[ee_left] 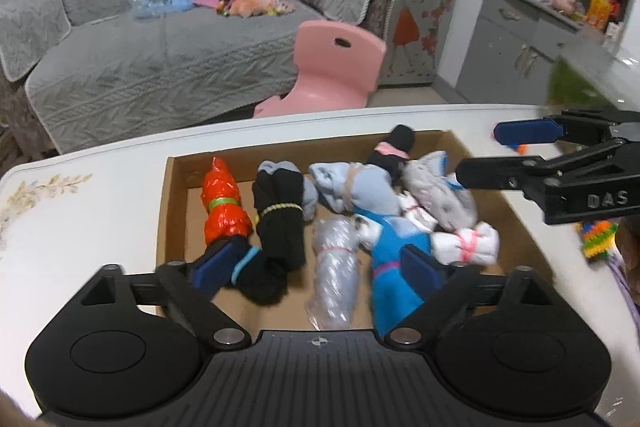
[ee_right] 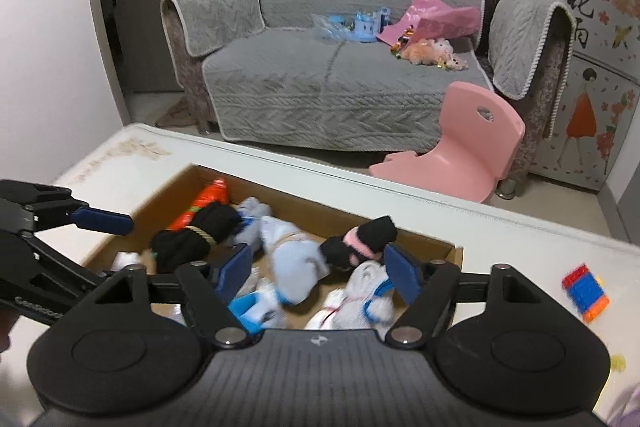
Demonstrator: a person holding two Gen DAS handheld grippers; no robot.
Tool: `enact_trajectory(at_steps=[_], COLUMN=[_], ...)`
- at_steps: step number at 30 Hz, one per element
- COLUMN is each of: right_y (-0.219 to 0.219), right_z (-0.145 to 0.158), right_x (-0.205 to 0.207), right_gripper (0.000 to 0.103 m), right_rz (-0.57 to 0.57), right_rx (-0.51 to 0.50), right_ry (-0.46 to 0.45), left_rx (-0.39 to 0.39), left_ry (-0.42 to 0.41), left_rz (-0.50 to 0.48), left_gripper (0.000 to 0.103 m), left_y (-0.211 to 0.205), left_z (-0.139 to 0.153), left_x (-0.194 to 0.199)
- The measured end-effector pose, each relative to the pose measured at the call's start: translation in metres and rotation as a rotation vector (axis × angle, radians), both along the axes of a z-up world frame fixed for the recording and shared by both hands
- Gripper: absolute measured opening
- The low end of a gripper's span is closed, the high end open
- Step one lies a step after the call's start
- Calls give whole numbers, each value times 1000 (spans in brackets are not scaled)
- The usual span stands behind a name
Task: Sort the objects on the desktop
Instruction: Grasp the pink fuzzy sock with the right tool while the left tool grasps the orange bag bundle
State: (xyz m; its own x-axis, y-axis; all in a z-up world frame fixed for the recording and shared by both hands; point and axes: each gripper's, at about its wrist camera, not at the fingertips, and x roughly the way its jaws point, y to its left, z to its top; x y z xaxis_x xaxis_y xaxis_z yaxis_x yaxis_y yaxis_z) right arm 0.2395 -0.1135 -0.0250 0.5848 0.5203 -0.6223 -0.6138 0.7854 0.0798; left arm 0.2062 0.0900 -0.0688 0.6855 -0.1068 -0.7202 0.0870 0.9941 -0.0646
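Left wrist: cardboard box [ee_left: 173, 211] of tied bundles [ee_left: 222, 205].

Cardboard box [ee_left: 176, 211] near wall hidden behind left gripper [ee_left: 320, 267] body. Blue sock bundle [ee_left: 394, 267] lower end covered by right finger pad. Toy at right frame edge [ee_left: 598, 239] cut off, blurred, possibly knitted. Right wrist view: box contents smeared; white bundle [ee_right: 128, 259] indistinct.

orange bundle [ee_left: 222, 203], brown box [ee_left: 172, 211], pink chair [ee_left: 332, 67]

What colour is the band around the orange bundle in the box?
Green band on the orange bundle; clearest in the left wrist view.
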Motion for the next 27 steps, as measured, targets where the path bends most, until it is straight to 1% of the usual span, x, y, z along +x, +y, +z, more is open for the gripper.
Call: enact_trajectory(at_steps=[1, 3, 9, 11, 15, 19, 21, 24, 27], right_y=[-3, -12, -38, -47, -54, -45, -36, -24, -13], right_z=[3, 6, 3, 1, -8, -21, -30, -41, -52], right_x=[-8, -30, -111, -135, -179, -214, -230, -251, -260], right_gripper=[80, 86, 89, 92, 94, 97, 98, 102, 102], right_rz=[5, 20, 86, 96, 113, 151, 179, 210, 225], right_rx=[11, 37, 95, 123, 151, 129, 99, 49, -2], right_ry=[-2, 2, -10, -6, -35, -101, -135, -192, -220], left_rx=[9, 23, 66, 81, 127, 142, 146, 132, 101], left_ry=[-15, -39, -70, -81, -91, -73, -67, -62, -51], left_rz=[0, -12, -43, -45, -31, 7, 27, 32, 20], left_gripper=[103, 102, 102, 102, 102, 102, 102, 102, 102], left_y=[-1, -3, -10, -12, -19, -24, -25, -26, -30], left_z=[4, 9, 6, 0, -20, -42, -50, -58, -64], left_x=[-11, -35, -103, -124, -152, -162, -165, -172, -177])
